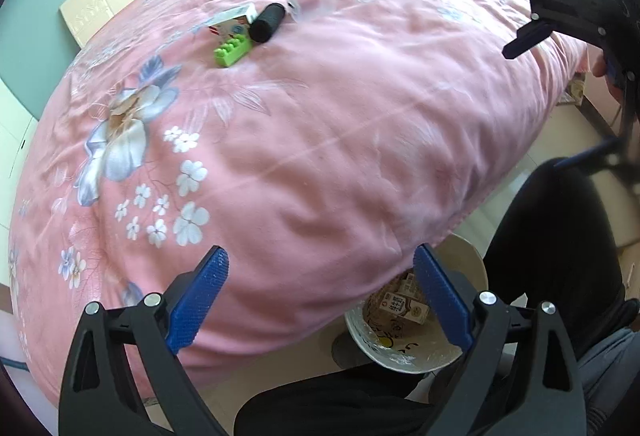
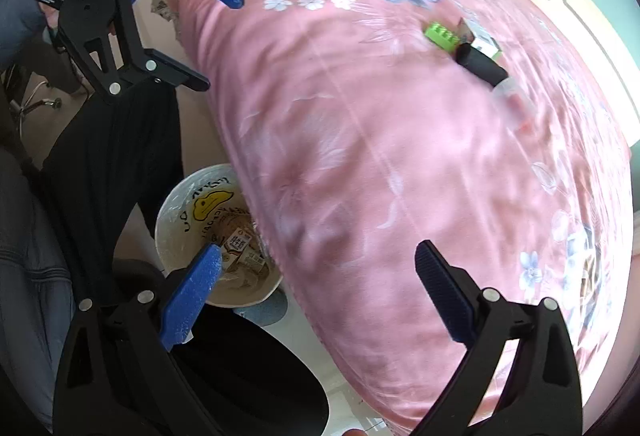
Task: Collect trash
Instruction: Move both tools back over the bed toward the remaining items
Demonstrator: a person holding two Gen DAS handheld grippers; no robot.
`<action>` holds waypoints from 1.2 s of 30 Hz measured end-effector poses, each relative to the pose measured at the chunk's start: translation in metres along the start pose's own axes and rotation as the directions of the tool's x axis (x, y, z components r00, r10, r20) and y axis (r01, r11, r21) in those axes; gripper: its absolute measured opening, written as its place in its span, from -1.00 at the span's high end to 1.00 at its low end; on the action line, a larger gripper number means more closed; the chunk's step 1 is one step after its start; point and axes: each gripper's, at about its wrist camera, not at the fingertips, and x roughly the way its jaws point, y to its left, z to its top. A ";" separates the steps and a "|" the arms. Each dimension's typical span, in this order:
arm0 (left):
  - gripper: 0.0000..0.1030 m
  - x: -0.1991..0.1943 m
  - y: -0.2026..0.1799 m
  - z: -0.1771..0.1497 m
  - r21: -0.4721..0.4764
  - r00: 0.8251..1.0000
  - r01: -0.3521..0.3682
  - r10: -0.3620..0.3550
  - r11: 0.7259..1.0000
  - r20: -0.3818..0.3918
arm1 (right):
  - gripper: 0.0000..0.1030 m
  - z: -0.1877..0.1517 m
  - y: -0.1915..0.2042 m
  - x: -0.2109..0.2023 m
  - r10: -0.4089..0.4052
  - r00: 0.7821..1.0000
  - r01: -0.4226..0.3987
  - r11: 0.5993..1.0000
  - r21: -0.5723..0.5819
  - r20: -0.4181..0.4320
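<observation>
The left gripper (image 1: 320, 300) hangs wide open and empty above the near edge of the pink floral quilt (image 1: 320, 139); the right gripper (image 2: 320, 276) is equally wide and empty. Below that edge stands the round white lined trash bin (image 2: 176, 220), with milk cartons (image 2: 240, 248) in it. Toward the quilt's far edge lie a green toothed plastic block (image 1: 232, 49), a small printed carton (image 1: 236, 19), a black cylinder (image 1: 267, 21) and a clear plastic wrapper (image 1: 312, 1), clustered together. Reaching well is probably a matter of straddling one piece at a time, without pinching quilt.
</observation>
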 end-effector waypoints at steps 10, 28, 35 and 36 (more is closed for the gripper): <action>-0.85 -0.015 0.025 0.025 -0.002 1.000 -0.005 0.005 1.000 0.022 | -0.85 0.006 -0.024 -0.018 0.008 1.000 -0.009 0.997 -0.080 -0.012; -0.85 -0.012 0.056 0.076 0.096 1.000 0.022 -0.022 0.995 0.008 | -0.85 0.036 -0.096 -0.031 0.049 0.998 -0.052 0.995 -0.085 -0.037; -0.85 0.000 0.068 0.096 0.137 0.999 0.046 -0.046 0.990 -0.006 | -0.85 0.049 -0.122 -0.023 0.053 0.998 -0.057 0.994 -0.092 -0.047; -0.85 0.003 0.070 0.099 0.143 0.999 0.049 -0.049 0.988 -0.008 | -0.85 0.051 -0.125 -0.021 0.054 0.997 -0.059 0.994 -0.092 -0.049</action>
